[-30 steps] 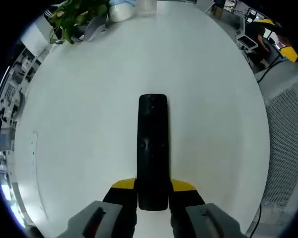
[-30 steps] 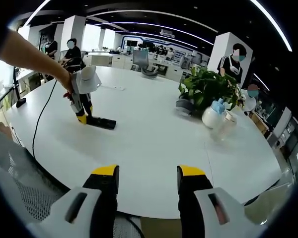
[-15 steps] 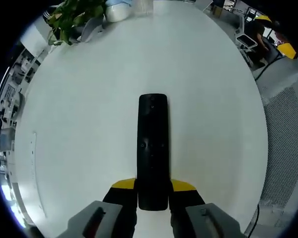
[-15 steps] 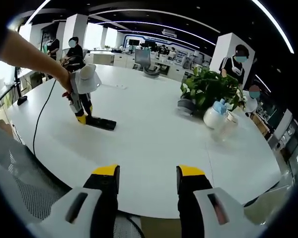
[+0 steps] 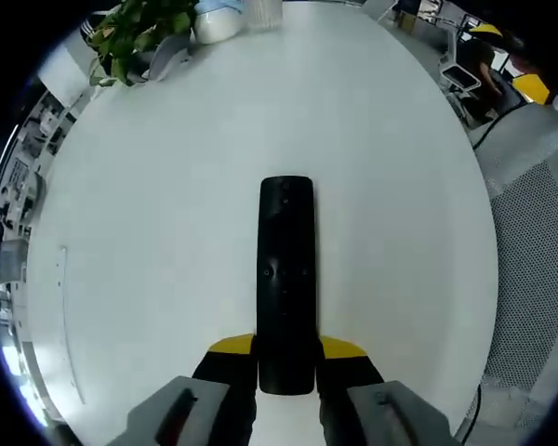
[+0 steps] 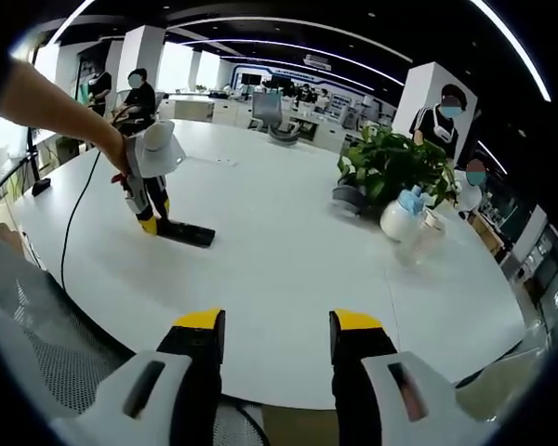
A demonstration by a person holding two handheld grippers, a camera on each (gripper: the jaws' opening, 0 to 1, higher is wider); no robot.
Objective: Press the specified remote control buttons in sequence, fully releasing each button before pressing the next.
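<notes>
So the black remote control [image 5: 285, 279] lies flat on the white table [image 5: 149, 232], near end clamped between the yellow-tipped jaws of the left gripper [image 5: 286, 358], button face up. In the right gripper view the same remote [image 6: 188, 233] sits well left of the right gripper [image 6: 274, 327], whose jaws are spread and grasp nothing, hanging over the near table edge [image 6: 288, 279]. To do the press well, I'd keep the left grip steady, bring the right one across, come down on one button with a single jaw tip, lift fully clear before the next. Versus a second ago: almost nothing differs; the remote sits slightly further left in the right view, likely camera drift. Potted plant [image 6: 391, 167] and bottle [image 6: 398, 216] stand apart at the far side.
</notes>
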